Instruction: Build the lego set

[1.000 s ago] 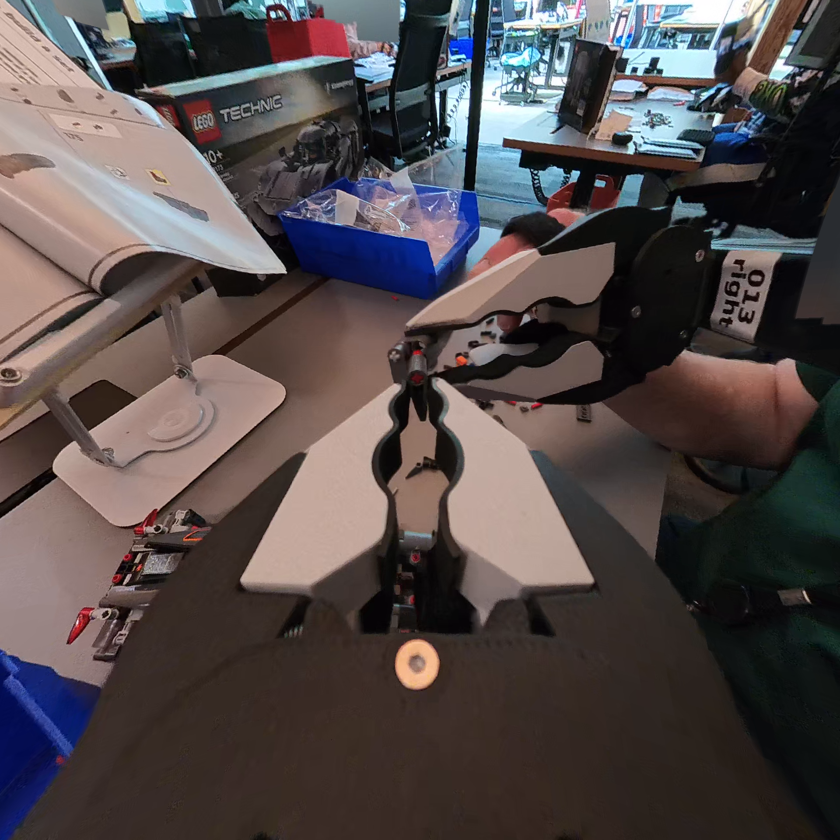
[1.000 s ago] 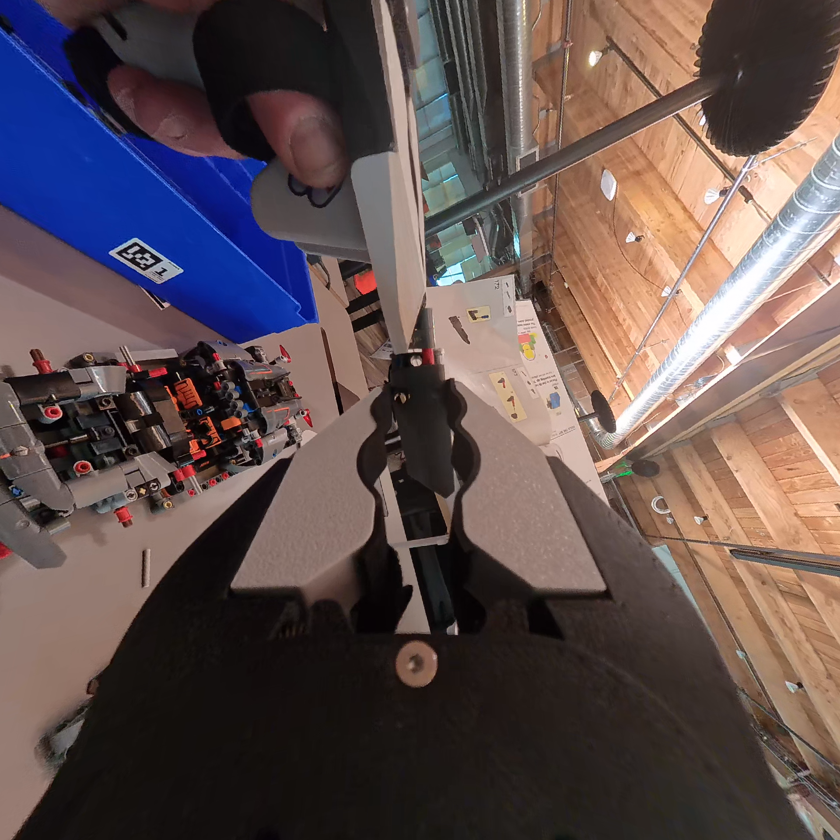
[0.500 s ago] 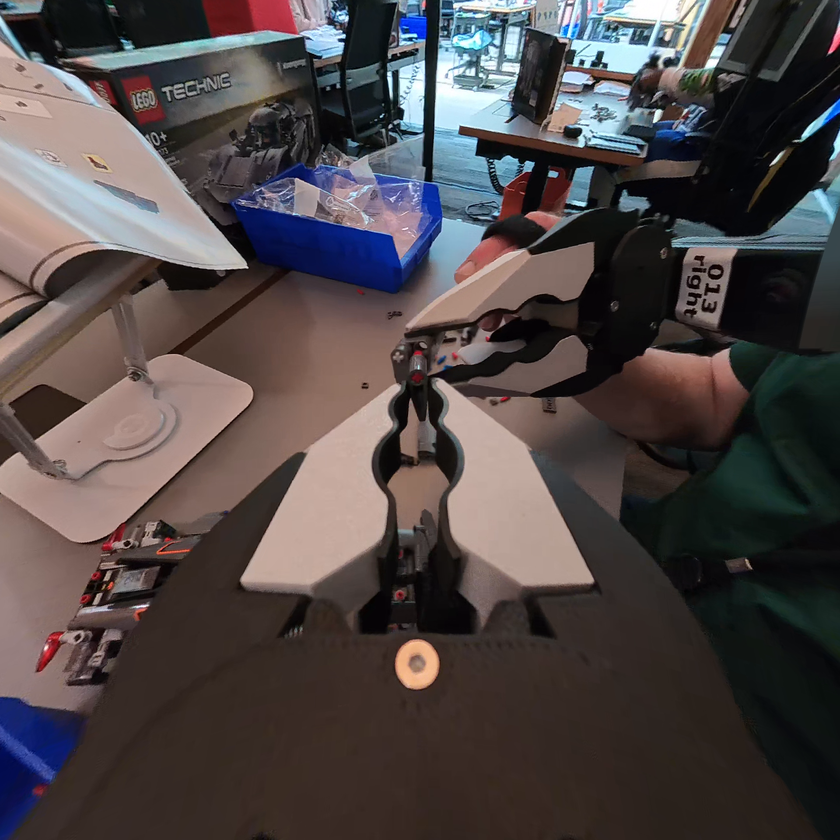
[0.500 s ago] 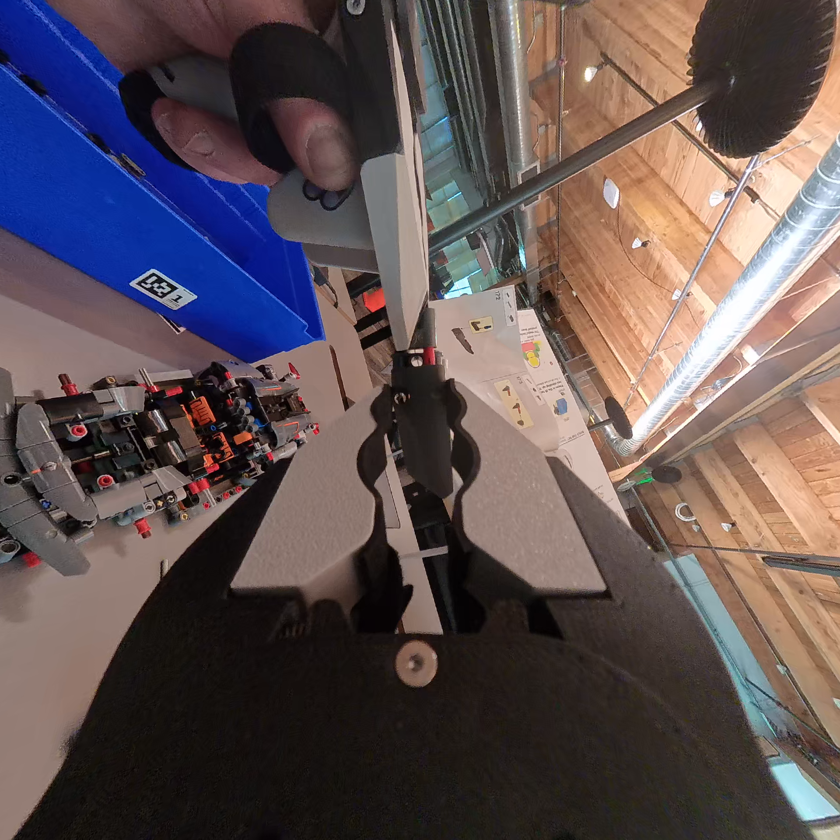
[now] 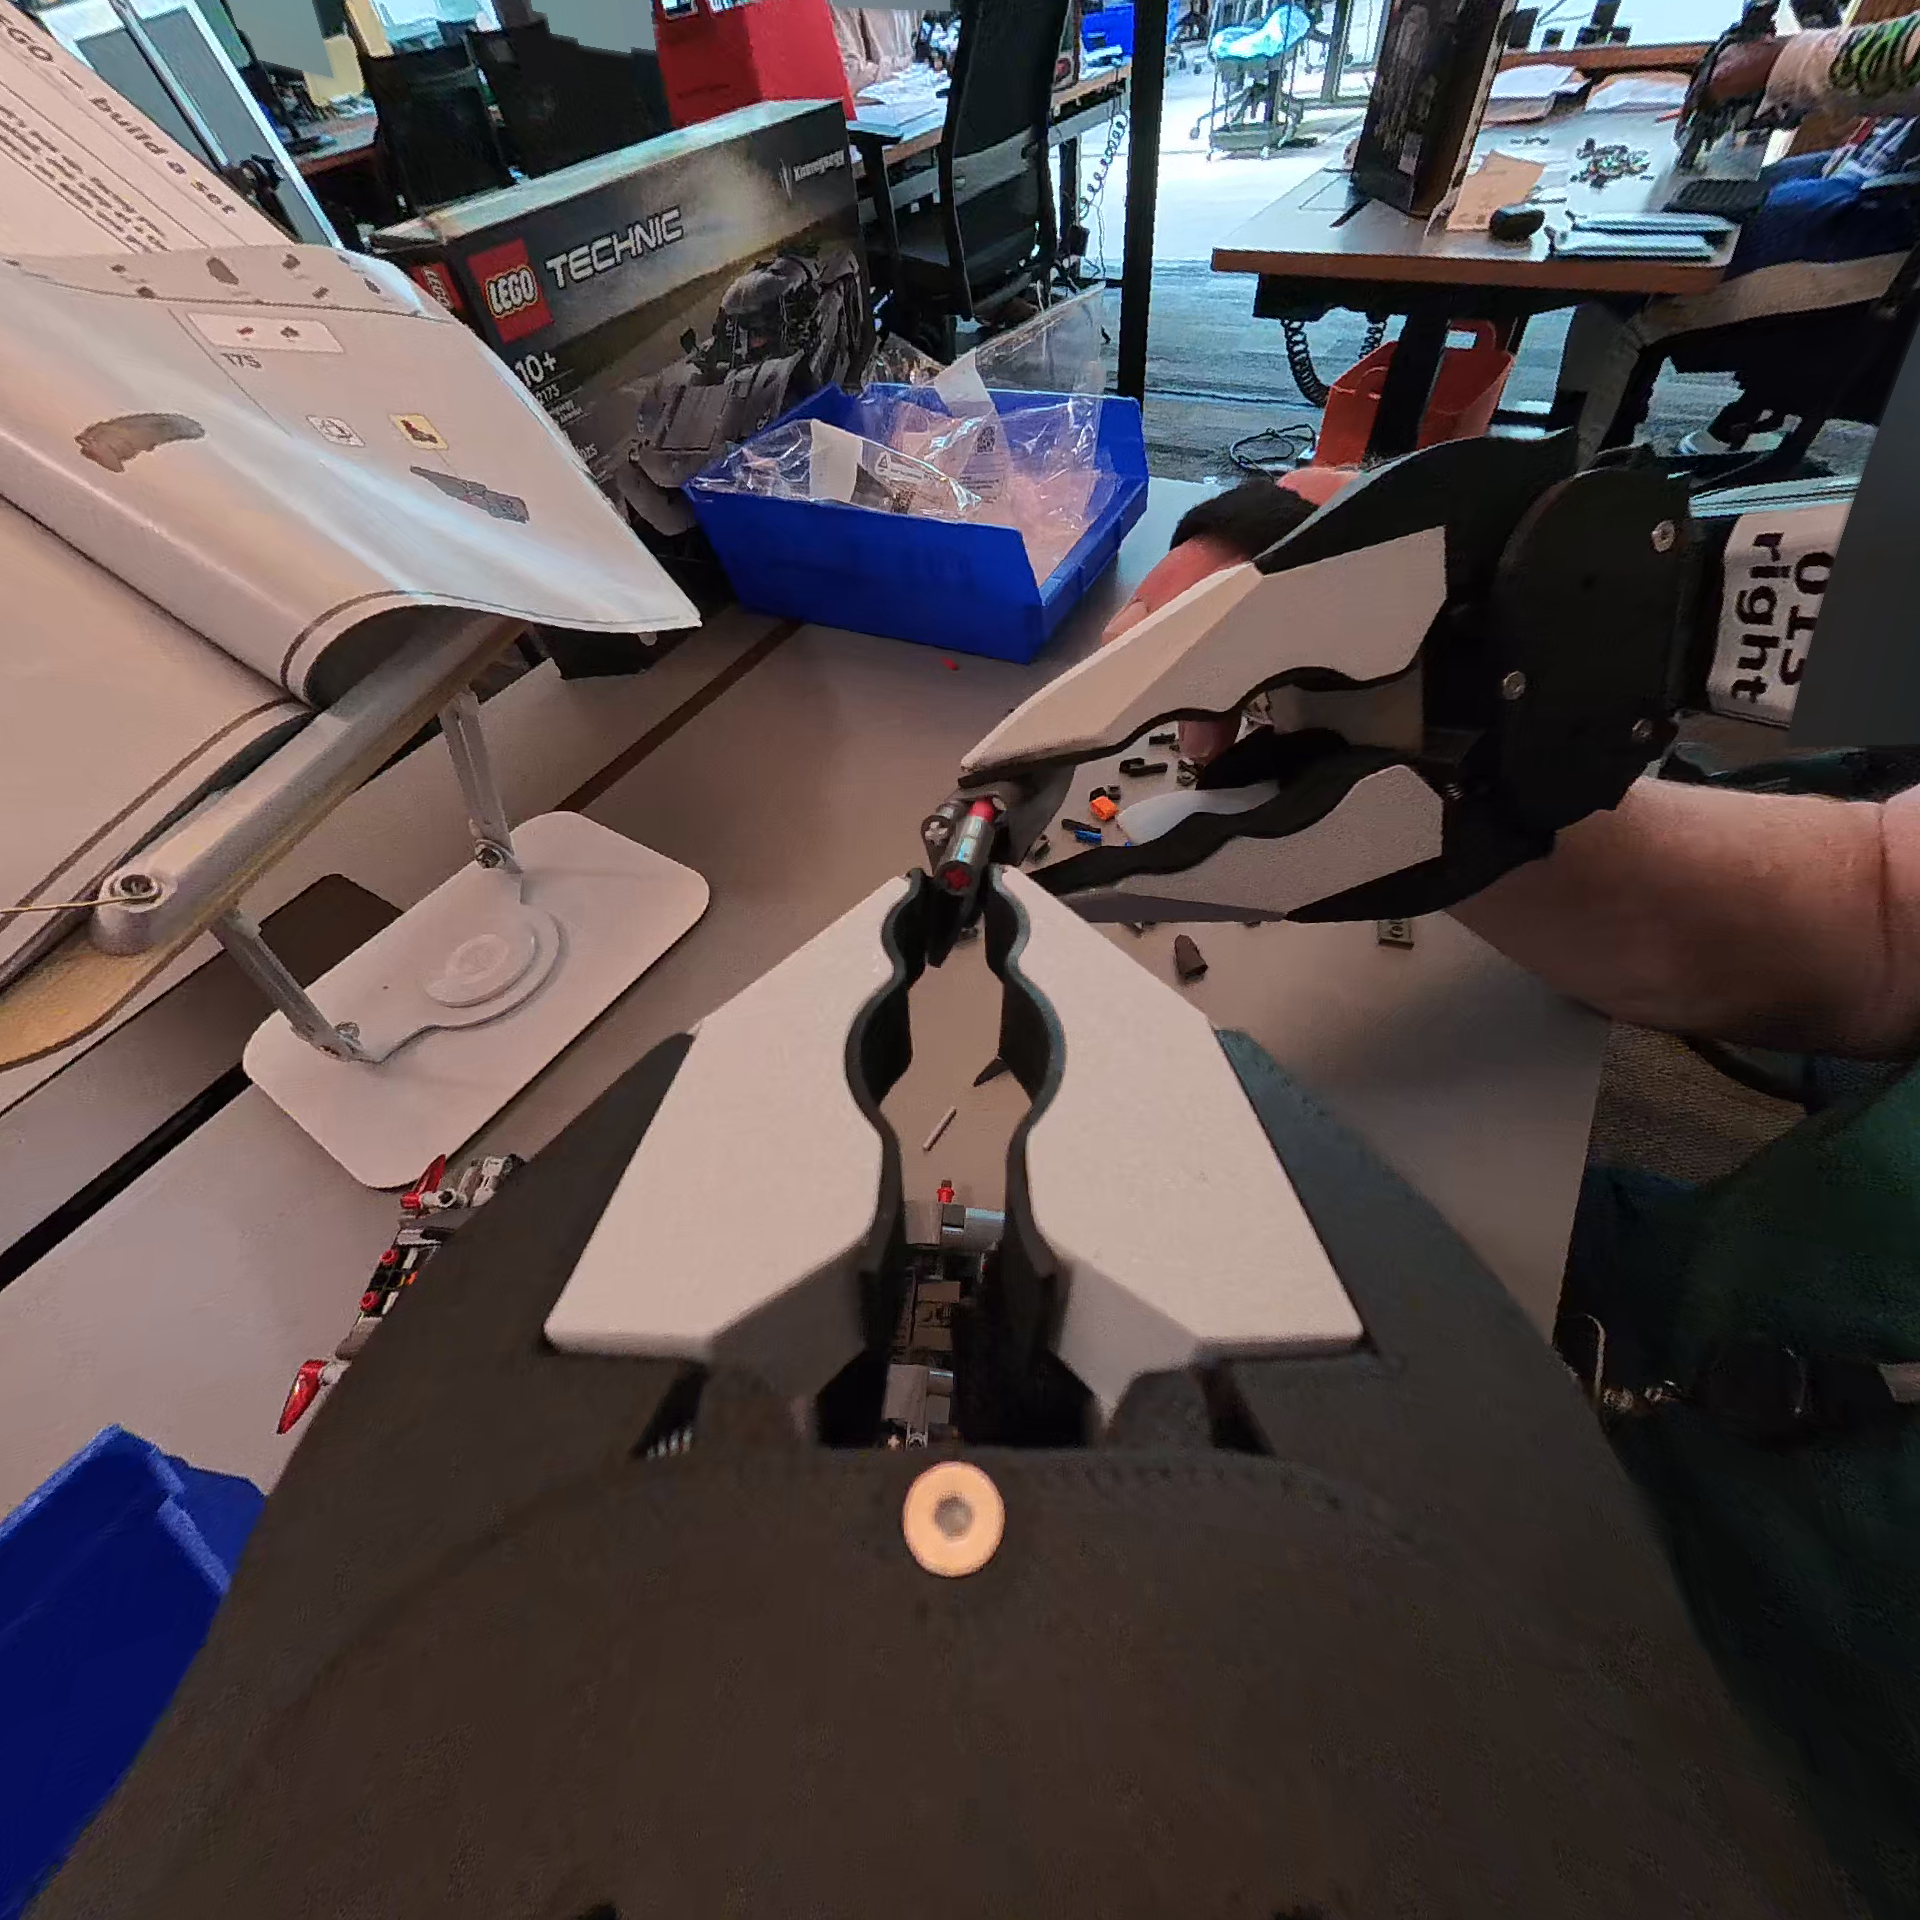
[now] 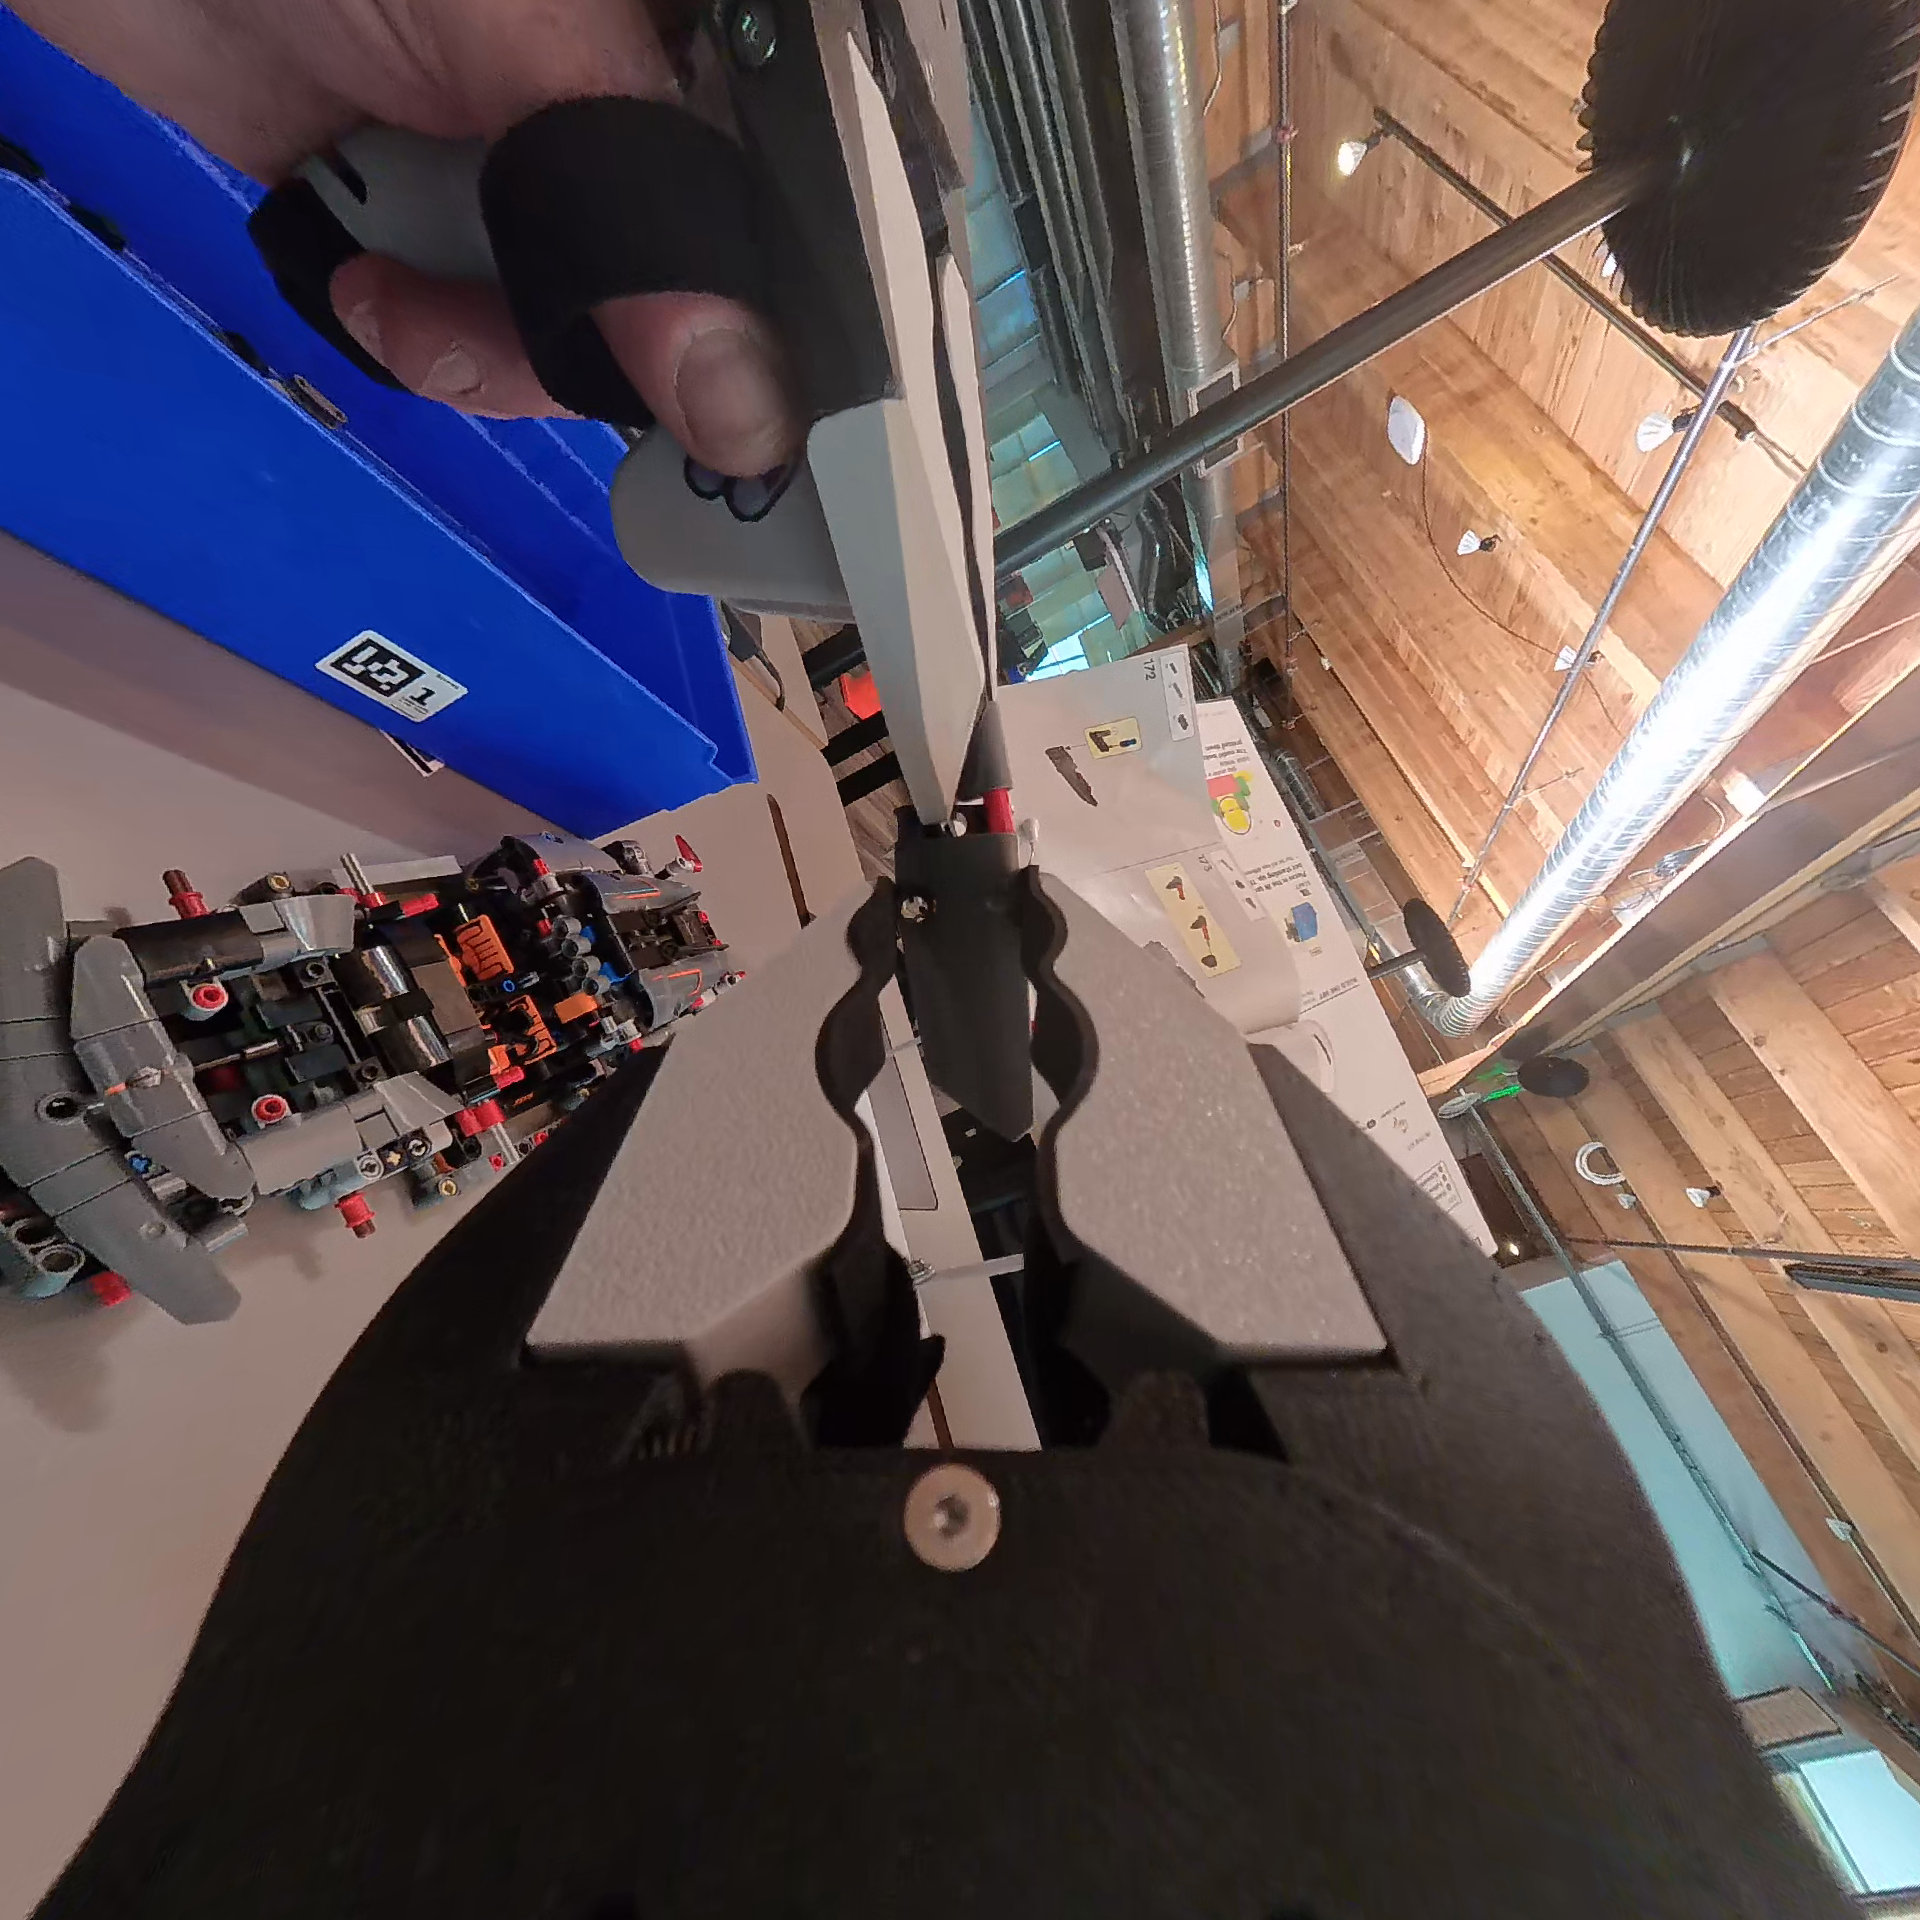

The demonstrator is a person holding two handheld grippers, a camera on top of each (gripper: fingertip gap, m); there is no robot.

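My left claw [image 5: 954, 902] and right claw [image 6: 961, 899] both pinch one small sub-assembly in mid-air above the bench [image 5: 831, 748]: a black panel piece [image 6: 971, 997] with a red-tipped pin [image 5: 968, 836]. Light, rigid, slippery plastic; I'd grip the panel's flat sides, never the pin.

Left gripper [image 5: 951, 914]: matt, grainy plastic
Blue bin [image 5: 914, 577]: glossy plastic
Bags [image 5: 935, 457]: clear crinkled film
Stand [image 5: 457, 977]: probably brushed metal
Ceiling [image 6: 1558, 644]: wood planks

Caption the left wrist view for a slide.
Left tool and right tool meet tip to tip on a small red-ended Lego piece above the table.
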